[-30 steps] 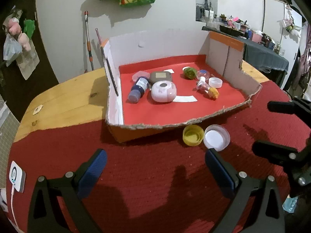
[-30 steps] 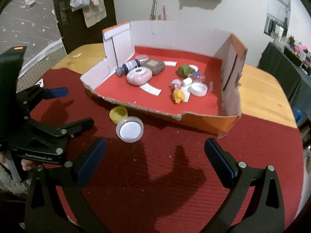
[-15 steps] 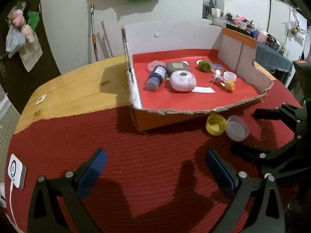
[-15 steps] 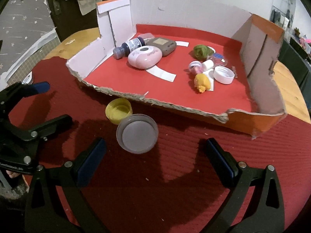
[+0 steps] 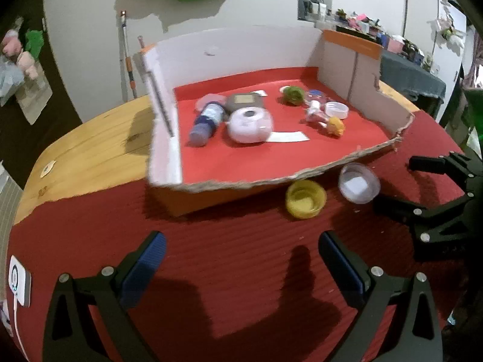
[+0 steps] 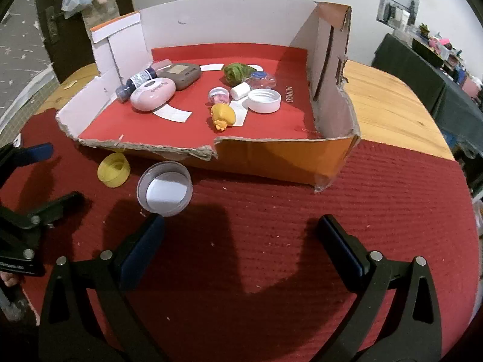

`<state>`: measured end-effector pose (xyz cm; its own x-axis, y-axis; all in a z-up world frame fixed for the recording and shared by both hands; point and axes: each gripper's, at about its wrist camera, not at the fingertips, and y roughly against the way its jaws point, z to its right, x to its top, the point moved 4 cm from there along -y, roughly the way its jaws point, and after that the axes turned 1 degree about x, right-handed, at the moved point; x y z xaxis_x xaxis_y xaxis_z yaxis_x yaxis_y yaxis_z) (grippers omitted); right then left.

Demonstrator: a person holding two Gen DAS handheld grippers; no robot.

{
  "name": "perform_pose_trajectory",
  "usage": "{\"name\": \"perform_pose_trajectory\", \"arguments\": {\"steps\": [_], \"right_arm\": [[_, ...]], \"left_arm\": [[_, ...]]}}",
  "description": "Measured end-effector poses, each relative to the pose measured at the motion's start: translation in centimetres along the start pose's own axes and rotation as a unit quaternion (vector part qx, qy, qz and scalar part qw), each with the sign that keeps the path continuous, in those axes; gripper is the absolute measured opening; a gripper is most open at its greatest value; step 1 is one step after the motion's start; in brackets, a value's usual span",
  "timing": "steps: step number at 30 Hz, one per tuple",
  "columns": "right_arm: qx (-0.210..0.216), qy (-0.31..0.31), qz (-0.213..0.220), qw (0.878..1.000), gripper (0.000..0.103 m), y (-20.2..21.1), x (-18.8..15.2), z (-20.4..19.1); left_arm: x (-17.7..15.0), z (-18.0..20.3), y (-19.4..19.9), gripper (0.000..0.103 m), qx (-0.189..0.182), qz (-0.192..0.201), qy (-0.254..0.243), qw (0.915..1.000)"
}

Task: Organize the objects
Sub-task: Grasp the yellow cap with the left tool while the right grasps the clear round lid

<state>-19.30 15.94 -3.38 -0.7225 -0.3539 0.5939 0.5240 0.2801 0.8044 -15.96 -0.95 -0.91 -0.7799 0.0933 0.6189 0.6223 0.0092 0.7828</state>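
Clear plastic lid lies tilted just off the right gripper; both sets of jaws gape wide, empty. A hurried pinch could flick it against the yellow cap.

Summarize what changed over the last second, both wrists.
The right gripper closed in on the clear round plastic lid on the red mat; its left finger now sits just short of it, jaws open, nothing gripped. The left gripper swung sideways and hovers open. The yellow bottle cap, the lid and the contents of the torn cardboard box have not moved.
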Motion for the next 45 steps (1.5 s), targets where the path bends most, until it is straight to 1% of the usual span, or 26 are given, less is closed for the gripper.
{"name": "perform_pose_trajectory", "arguments": {"steps": [2,4,5,6,8,10,12,16,20,22,24,25,26,28,30,33,35,40,45], "right_arm": [[0.011,0.01,0.003,1.0,0.101,0.2,0.2,-0.5],[0.018,0.032,0.006,0.999,0.093,0.3,0.3,-1.1],[0.023,0.041,0.006,0.999,0.082,0.3,0.4,-1.4],[0.028,0.049,0.003,0.998,0.075,0.2,0.4,-1.7],[0.044,0.057,0.0,0.997,0.072,-0.3,0.7,-2.2],[0.055,0.067,0.001,0.996,0.071,-0.5,0.9,-2.8],[0.065,0.077,0.003,0.995,0.065,-0.5,1.1,-3.4],[0.08,0.095,0.004,0.992,0.06,-0.9,1.4,-4.4],[0.092,0.105,0.007,0.99,0.056,-1.1,1.6,-4.9],[0.101,0.107,0.01,0.989,0.052,-1.2,1.7,-5.0],[0.111,0.111,0.013,0.988,0.041,-1.2,1.7,-5.3],[0.117,0.113,0.014,0.987,0.038,-1.1,1.6,-5.4],[0.121,0.114,0.014,0.986,0.037,-1.0,1.5,-5.5],[0.122,0.114,0.015,0.986,0.037,-1.0,1.4,-5.4],[0.124,0.108,0.015,0.986,0.037,-0.9,1.4,-5.1],[0.123,0.099,0.014,0.987,0.036,-0.8,1.4,-4.7],[0.123,0.094,0.014,0.988,0.036,-0.8,1.3,-4.5],[0.118,0.085,0.012,0.989,0.036,-0.5,1.1,-4.5],[0.104,0.079,0.006,0.991,0.036,-0.1,0.7,-4.6]], "left_arm": [[0.4,0.8,-0.2,0.103,0.002,0.001,-0.008,1.0],[0.6,1.3,-0.4,0.103,0.005,0.002,-0.016,0.9999],[0.7,1.4,-0.5,0.102,0.005,0.003,-0.017,0.9998],[0.7,1.4,-0.5,0.102,0.003,0.002,-0.017,0.9999],[0.8,1.4,-0.8,0.091,-0.007,-0.004,-0.015,0.9998],[0.8,1.4,-1.0,0.087,-0.014,-0.01,-0.016,0.9997],[0.9,1.4,-1.3,0.082,-0.02,-0.013,-0.017,0.9996],[1.0,1.6,-1.7,0.068,-0.042,-0.022,-0.018,0.9987],[1.2,1.9,-1.8,0.062,-0.06,-0.023,-0.022,0.9977],[1.4,2.0,-1.9,0.06,-0.065,-0.023,-0.023,0.9974],[1.5,2.1,-2.0,0.059,-0.068,-0.023,-0.025,0.9971],[1.5,2.2,-2.0,0.058,-0.07,-0.022,-0.027,0.9969],[1.5,2.4,-2.0,0.054,-0.072,-0.021,-0.029,0.9968],[1.6,2.7,-2.0,0.052,-0.076,-0.018,-0.035,0.9964],[1.7,3.0,-2.1,0.052,-0.076,-0.016,-0.039,0.9962],[1.7,3.1,-2.1,0.047,-0.08,-0.013,-0.039,0.996],[1.6,3.1,-2.0,0.031,-0.087,-0.011,-0.035,0.9955],[1.2,3.3,-1.7,0.031,-0.083,-0.008,-0.035,0.9959],[0.8,3.4,-1.3,0.031,-0.082,-0.007,-0.034,0.996]]}}
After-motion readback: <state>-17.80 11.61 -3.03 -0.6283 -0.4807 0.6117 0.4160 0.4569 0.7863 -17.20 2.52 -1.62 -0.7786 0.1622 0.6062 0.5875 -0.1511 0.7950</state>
